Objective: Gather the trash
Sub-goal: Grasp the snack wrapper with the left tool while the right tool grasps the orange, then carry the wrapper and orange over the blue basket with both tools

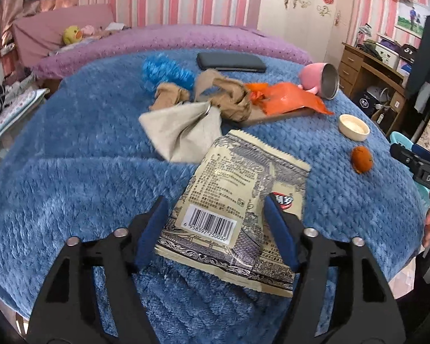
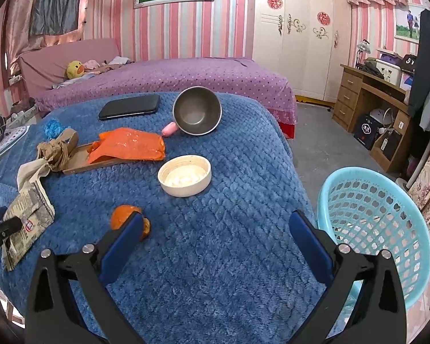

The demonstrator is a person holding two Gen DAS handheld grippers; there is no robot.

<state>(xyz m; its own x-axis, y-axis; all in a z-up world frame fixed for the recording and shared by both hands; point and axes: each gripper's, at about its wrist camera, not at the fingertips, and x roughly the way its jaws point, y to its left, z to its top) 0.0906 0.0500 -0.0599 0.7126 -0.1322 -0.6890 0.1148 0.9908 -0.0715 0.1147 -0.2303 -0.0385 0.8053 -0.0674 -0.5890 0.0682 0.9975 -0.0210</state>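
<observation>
Left wrist: left gripper (image 1: 215, 226) hung over the blue blanket (image 1: 71, 189), jaws parted around the wrapper (image 1: 243, 189), pads beside its edges, apparently not pressing. Wrapper lay flat, near end between the jaws. Grey cloth (image 1: 180, 132), brown paper (image 1: 229, 97), orange bag (image 1: 286, 97) and peel (image 1: 361, 159) sat further back.

Right wrist: right gripper (image 2: 215, 229) wide open, empty, peel (image 2: 123, 215) just beside its left finger. Basket (image 2: 372, 229) stood off the blanket's right edge.

Risk: thin flat wrapper could buckle or slip out on closing; plush pile could snag the pads; cup (image 2: 197, 111) or bowl (image 2: 185, 175) could get mistaken for trash.
</observation>
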